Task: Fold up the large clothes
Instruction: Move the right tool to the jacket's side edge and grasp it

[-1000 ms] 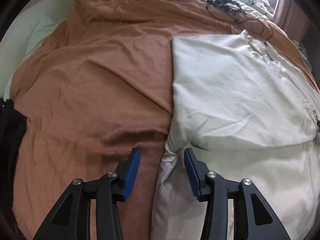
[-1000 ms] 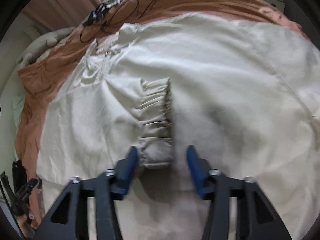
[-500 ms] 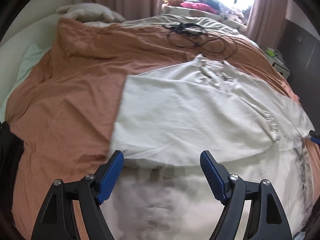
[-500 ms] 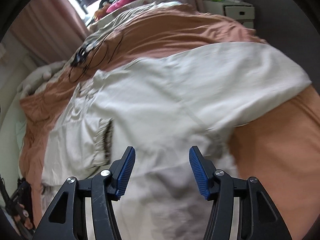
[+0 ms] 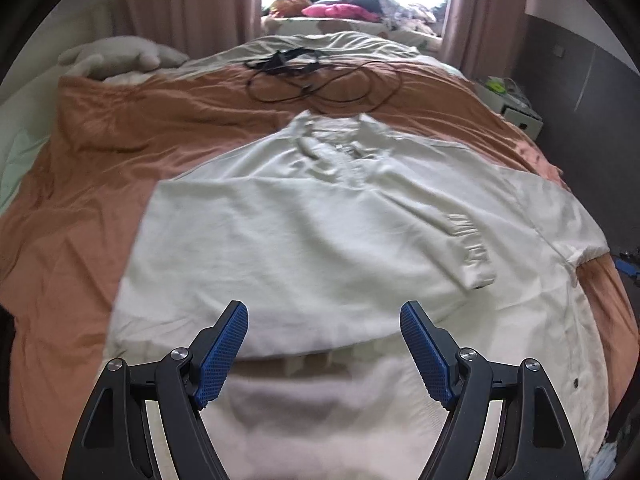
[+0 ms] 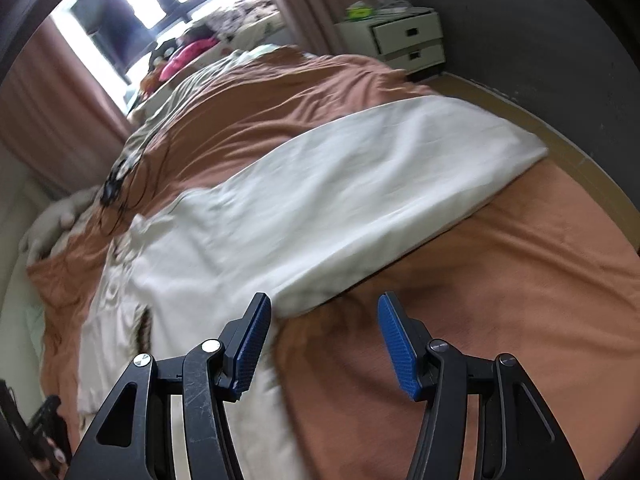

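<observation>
A cream shirt [image 5: 320, 232] is spread flat on an orange-brown bedspread [image 5: 80, 208], collar end toward the window. In the left wrist view, 1 sleeve is seen folded across the front, its gathered cuff [image 5: 474, 256] lying on the body panel toward the right side.

The left gripper [image 5: 324, 344] is held above the shirt's near part, jaws wide apart, having just been opening; nothing is clamped. No cloth is pinched by the 2 blue pads [image 5: 222, 354]. A fold edge of the shirt is seen running across just beyond and between the fingertips, with blurred pale cloth below it. Contact between the pads and the cloth cannot be confirmed.

In the right wrist view, the shirt [image 6: 304, 216] is seen lying diagonally, with its other sleeve [image 6: 420, 168] stretched out to the upper right over the bedspread [image 6: 500, 280]. The right gripper [image 6: 324, 340] is held with jaws apart and empty. Its left pad [image 6: 252, 344] is seen over the shirt's edge; its right pad [image 6: 398, 352] is seen over bare bedspread. The sleeve's lower edge is seen just beyond the gap between the 2 pads.

A tangle of black cable [image 5: 316, 76] is lying on the bedspread beyond the collar. A white nightstand [image 6: 404, 40] with 2 drawers is seen beside the bed.
</observation>
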`<action>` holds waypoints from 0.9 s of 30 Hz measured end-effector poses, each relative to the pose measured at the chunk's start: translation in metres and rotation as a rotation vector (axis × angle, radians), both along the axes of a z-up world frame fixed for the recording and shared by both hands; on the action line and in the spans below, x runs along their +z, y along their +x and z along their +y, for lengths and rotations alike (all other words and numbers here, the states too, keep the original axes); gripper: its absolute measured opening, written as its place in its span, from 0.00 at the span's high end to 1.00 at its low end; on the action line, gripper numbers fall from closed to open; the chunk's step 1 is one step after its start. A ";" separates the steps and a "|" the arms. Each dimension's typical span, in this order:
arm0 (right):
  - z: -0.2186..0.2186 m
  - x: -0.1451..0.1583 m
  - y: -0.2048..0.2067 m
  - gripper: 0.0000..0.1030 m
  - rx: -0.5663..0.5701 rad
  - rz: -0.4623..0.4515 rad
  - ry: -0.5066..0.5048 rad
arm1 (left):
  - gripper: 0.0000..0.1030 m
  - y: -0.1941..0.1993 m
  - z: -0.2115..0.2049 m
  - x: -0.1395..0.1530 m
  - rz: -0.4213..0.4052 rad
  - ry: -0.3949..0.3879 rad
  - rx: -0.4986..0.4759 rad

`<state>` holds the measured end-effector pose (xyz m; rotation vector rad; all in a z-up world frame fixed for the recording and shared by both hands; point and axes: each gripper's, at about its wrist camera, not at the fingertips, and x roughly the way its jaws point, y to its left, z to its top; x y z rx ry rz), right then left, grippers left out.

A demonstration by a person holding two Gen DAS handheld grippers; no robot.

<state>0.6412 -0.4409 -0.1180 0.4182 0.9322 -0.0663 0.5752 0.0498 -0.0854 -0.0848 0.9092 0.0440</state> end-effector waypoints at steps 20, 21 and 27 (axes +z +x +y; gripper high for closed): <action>-0.131 -0.054 0.053 0.61 -0.193 0.005 0.066 | 0.23 0.062 -0.084 -0.046 0.047 0.029 -0.080; -0.134 -0.057 0.055 0.61 -0.200 0.011 0.072 | 0.23 0.062 -0.084 -0.048 0.051 0.025 -0.083; -0.152 -0.079 0.065 0.93 -0.238 0.012 0.156 | 0.23 0.060 -0.077 -0.055 0.071 0.027 -0.087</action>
